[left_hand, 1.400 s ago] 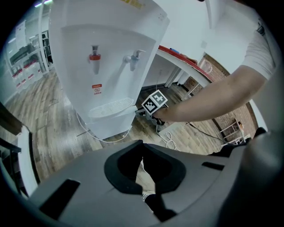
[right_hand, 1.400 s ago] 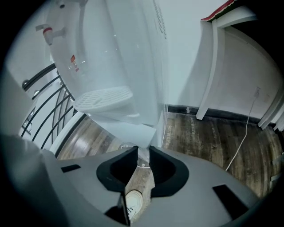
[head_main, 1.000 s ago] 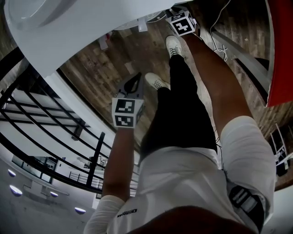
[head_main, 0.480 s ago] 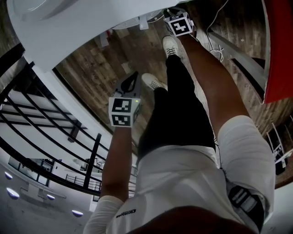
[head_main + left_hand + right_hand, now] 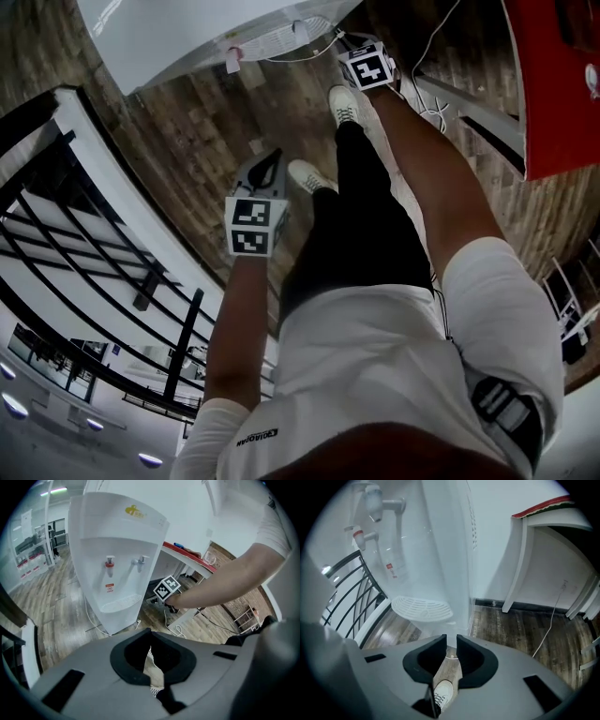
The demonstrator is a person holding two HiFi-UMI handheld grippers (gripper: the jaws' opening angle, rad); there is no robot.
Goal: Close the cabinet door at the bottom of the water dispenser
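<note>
Wooden flooring point(image 5: 187, 122) is filling the head view, with the water dispenser point(image 5: 178, 28) standing at the far side. In the left gripper view, the left gripper point(image 5: 150, 633) is hanging empty with jaws pressing together, and no cabinet door is showing open. In the right gripper view, the right gripper point(image 5: 451, 641) is hanging empty with jaws slightly parted, so the closing is seemingly done.

From our head we look steeply down to the dark wooden plank floor point(image 5: 202, 122); our left gripper view faces the white plastic water dispenser point(image 5: 117, 550) from well back; the right gripper view sits near its side; all three share it.

text: none legible | water dispenser point(image 5: 117, 559): yellow logo point(image 5: 133, 511), red tag point(image 5: 109, 587), too small to read
</note>
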